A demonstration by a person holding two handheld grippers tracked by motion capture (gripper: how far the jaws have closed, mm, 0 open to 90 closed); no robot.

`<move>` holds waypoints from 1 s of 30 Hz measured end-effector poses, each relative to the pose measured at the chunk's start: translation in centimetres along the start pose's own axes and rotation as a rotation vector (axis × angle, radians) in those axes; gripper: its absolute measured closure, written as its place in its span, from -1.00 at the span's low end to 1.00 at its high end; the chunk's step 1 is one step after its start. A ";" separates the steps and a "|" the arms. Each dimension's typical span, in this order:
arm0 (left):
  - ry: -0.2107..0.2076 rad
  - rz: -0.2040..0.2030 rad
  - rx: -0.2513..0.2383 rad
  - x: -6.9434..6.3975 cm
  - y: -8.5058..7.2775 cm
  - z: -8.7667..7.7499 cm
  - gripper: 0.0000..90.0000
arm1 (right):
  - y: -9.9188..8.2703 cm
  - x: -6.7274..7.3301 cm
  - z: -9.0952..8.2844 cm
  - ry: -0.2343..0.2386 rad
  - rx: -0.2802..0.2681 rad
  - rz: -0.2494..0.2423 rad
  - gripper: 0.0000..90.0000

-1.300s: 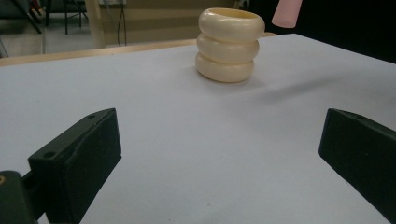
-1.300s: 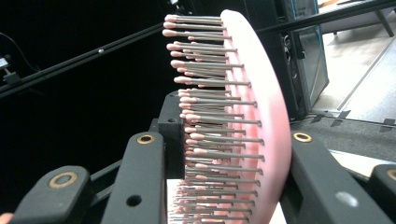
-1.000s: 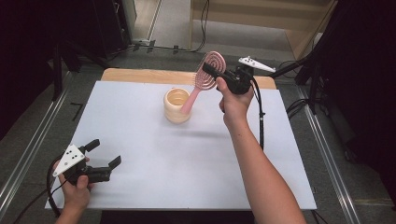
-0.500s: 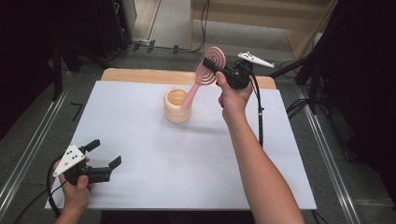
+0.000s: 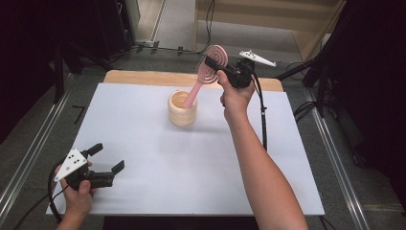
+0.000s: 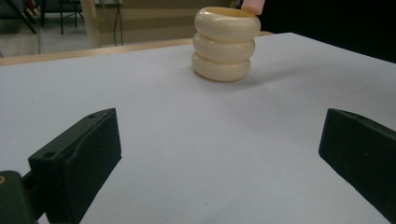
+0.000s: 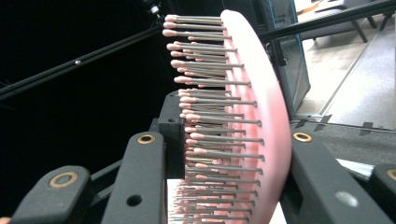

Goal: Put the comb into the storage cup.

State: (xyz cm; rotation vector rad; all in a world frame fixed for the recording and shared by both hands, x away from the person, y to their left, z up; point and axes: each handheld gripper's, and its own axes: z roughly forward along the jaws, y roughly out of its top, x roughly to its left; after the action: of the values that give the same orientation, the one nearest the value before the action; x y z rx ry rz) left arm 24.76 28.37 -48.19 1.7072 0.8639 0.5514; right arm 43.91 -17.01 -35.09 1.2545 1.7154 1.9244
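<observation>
No legible text, labels, brand marks or numbers in any view. The grey plate on the left gripper [image 5: 98,168] carries a few black dots, not characters. The pink hairbrush [image 5: 207,77] and the cream cup [image 5: 182,108] are unmarked.
</observation>
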 end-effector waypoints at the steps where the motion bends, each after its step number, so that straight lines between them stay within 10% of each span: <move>1: 0.000 0.000 0.000 0.0 0.0 0.0 -1.00 | 0.0 0.0 0.1 0.001 -0.002 0.003 0.38; 30: -0.005 -0.001 -0.006 -0.1 0.0 0.0 -1.00 | -2.6 0.5 3.0 -0.028 0.037 -0.028 0.38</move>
State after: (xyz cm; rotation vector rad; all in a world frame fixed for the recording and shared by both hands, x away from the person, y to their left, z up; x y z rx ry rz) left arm 24.71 28.33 -48.20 1.7022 0.8590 0.5479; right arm 44.95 -13.92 -37.49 1.2580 1.7529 1.8591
